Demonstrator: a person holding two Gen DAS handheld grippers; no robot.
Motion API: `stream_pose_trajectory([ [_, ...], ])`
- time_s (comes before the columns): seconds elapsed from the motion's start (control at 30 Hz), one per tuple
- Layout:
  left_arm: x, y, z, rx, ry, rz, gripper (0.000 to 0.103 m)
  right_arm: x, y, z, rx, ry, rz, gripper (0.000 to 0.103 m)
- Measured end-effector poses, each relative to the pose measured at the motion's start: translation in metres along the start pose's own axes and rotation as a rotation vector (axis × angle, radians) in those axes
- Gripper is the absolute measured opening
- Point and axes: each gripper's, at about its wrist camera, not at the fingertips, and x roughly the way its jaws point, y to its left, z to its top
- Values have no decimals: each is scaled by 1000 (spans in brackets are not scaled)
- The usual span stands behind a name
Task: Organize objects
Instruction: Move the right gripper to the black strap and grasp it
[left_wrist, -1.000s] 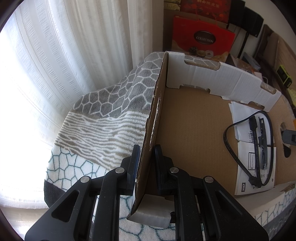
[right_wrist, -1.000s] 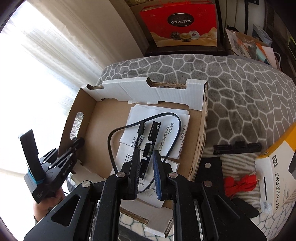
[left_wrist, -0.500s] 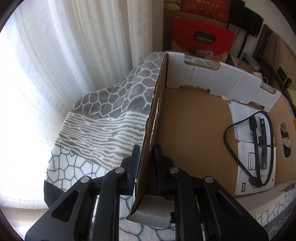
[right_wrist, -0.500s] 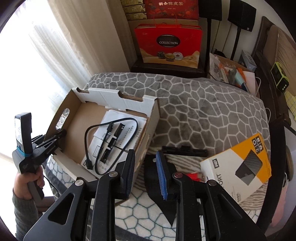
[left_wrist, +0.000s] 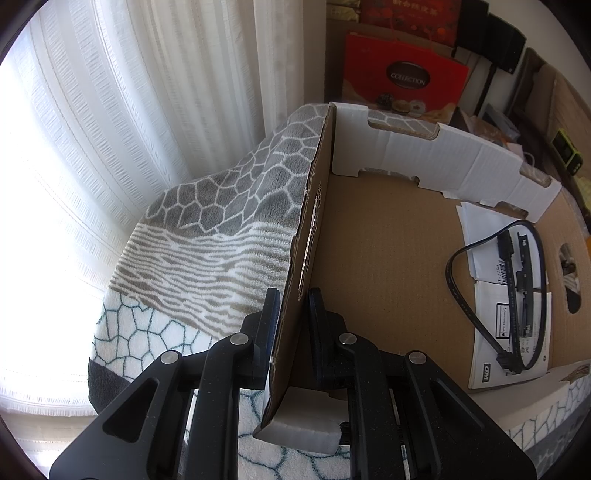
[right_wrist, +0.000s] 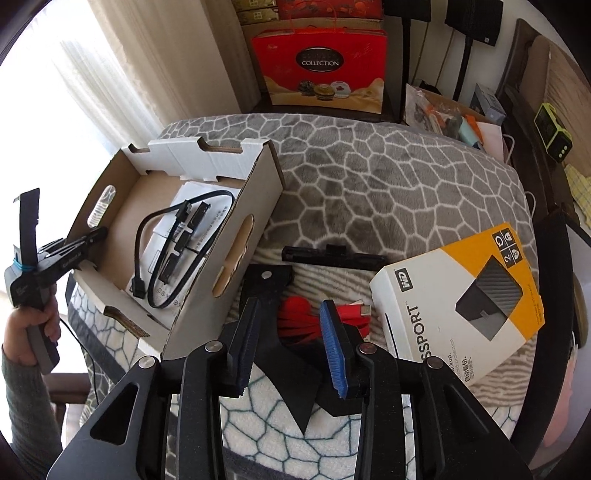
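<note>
The cardboard box (right_wrist: 236, 236) sits open at centre-left of the right wrist view, on a grey and white patterned blanket (right_wrist: 369, 177). Inside it, on white leaflets (left_wrist: 509, 332), lies a looped black cable (right_wrist: 173, 258) with its adapter. The left gripper (left_wrist: 291, 314) is clamped onto the box's brown side wall at lower centre of its own view, one finger pressed on each face of the cardboard; in the other view it shows at the left edge, gripped by a hand (right_wrist: 33, 325) in a dark sleeve. The right gripper (right_wrist: 288, 332) hangs over the blanket at lower centre, its jaws having just been spreading apart and now parted with nothing pinched between them; beyond the gap lie a coiled red cable (right_wrist: 303, 325) and a black pouch (right_wrist: 273, 288). A long black bar (right_wrist: 332, 256) rests just above those. The yellow-and-white hard drive box (right_wrist: 465, 295) lies at right. A red gift bag (right_wrist: 321, 62) stands behind, at top centre.
</note>
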Motion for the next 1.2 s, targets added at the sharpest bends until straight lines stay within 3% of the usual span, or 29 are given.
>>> stream_pose_trajectory([
  [0.23,0,0,0,-2,1,0,13,9,10,-6,-32,10,30,36],
  [0.5,1,1,0,0,1,2,13,20,21,-14,-77,39,0,39],
  [0.67,1,1,1,1,1,2,13,19,20,-17,-76,46,-9,18],
  [0.77,1,1,1,0,1,2,13,13,20,-20,-78,50,17,14],
  [0.9,1,1,0,2,0,4,13,13,24,-24,-86,78,82,13],
  [1.2,1,0,1,-1,2,2,13,35,27,-18,-47,101,135,16],
])
